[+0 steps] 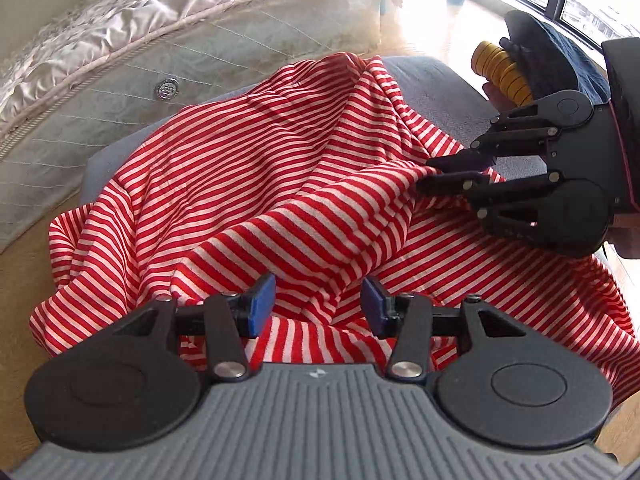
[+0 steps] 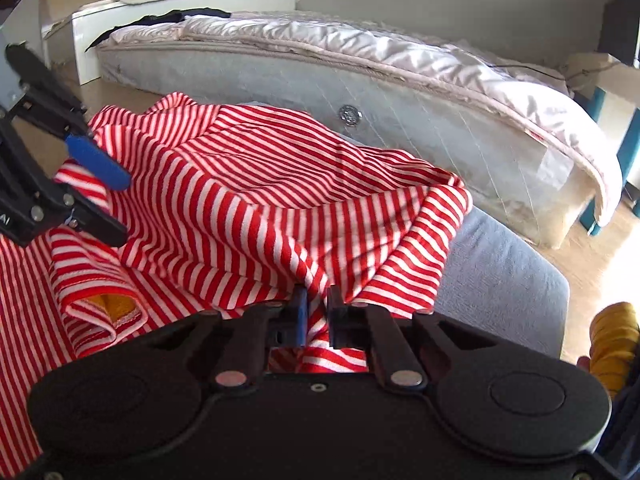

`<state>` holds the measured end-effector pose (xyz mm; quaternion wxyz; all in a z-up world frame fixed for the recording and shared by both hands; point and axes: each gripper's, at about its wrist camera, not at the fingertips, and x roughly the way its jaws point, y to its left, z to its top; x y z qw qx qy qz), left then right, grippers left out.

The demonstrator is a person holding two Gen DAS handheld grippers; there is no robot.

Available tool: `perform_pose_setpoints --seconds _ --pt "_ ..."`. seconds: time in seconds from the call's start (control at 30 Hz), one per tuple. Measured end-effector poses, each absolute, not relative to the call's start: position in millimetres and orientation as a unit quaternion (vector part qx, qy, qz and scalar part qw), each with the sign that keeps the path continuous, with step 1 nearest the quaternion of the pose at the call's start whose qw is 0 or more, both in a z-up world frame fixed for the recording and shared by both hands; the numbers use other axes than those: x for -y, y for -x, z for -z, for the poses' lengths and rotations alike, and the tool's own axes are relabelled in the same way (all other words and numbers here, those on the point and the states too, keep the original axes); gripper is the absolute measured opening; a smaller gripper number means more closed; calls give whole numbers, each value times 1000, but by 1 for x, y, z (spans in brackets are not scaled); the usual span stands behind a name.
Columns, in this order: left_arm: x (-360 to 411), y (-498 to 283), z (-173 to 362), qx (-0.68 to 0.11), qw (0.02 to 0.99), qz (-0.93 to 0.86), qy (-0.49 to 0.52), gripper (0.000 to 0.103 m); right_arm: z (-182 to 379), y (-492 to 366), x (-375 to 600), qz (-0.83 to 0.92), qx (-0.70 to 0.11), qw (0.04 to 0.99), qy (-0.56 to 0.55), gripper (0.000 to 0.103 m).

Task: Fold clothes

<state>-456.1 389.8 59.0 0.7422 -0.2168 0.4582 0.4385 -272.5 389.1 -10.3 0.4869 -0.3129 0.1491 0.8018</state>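
Garment, red-and-white striped (image 1: 256, 168), crumpled over grey padded stool (image 1: 432, 80) beside the bed (image 2: 400, 92): right gripper (image 2: 316, 304) jaws pinched on a fabric ridge, left gripper (image 1: 318, 304) jaws apart and empty, so we should seize an opposite edge before spreading flat.

Garment (image 1: 256, 184): red and pale pink-white horizontal stripes, mustard-yellow lining. Cushion (image 2: 500, 264) beneath garment: grey-blue. Gripper pads (image 1: 262, 306): blue, on black arms. Mattress (image 2: 420, 120) behind garment: pale grey, quilted.
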Motion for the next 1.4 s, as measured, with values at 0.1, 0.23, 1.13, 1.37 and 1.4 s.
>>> perform_pose_setpoints --seconds 0.1,0.23,1.13,1.37,1.4 --pt "-392 458 -54 -464 739 -433 224 53 4 254 -390 -778 -151 526 310 9" --pt "-394 457 -50 -470 739 -426 227 53 0 235 -388 -748 -147 563 319 9" --pt "-383 454 -33 -491 728 -400 262 59 -10 271 -465 -846 -121 386 348 63" --pt "-388 457 -27 -495 727 -394 268 61 14 322 -457 -775 -121 435 442 67" --pt "-388 456 -26 -496 727 -393 267 62 18 328 -454 -770 -112 437 451 68"
